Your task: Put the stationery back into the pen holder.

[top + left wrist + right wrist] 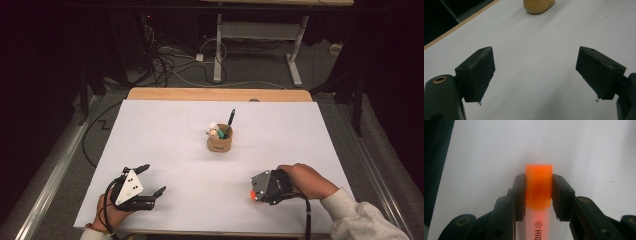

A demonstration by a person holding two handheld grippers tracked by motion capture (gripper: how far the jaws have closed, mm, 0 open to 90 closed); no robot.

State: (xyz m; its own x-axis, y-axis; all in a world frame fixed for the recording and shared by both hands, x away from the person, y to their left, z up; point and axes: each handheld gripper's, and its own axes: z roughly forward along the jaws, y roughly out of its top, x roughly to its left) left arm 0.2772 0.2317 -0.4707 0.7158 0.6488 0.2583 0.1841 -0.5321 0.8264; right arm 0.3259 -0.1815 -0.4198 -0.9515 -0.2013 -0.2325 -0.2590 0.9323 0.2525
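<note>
Orange cap of a highlighter [539, 185] sits clamped between the pads of the right gripper [539, 195] — jaws pressed on both sides of it, the white barrel running back toward the hand. High view puts that gripper [256, 192] low over the white table [165, 130], near its front right. Left gripper [535, 72] rests at front left, jaws wide apart and holding nothing. Tan pen cup [219, 142] stands mid-table with several pens in it — probably the destination. To do it well: lift clear, keep the barrel steady, tip it upright before lowering among the pens.
</note>
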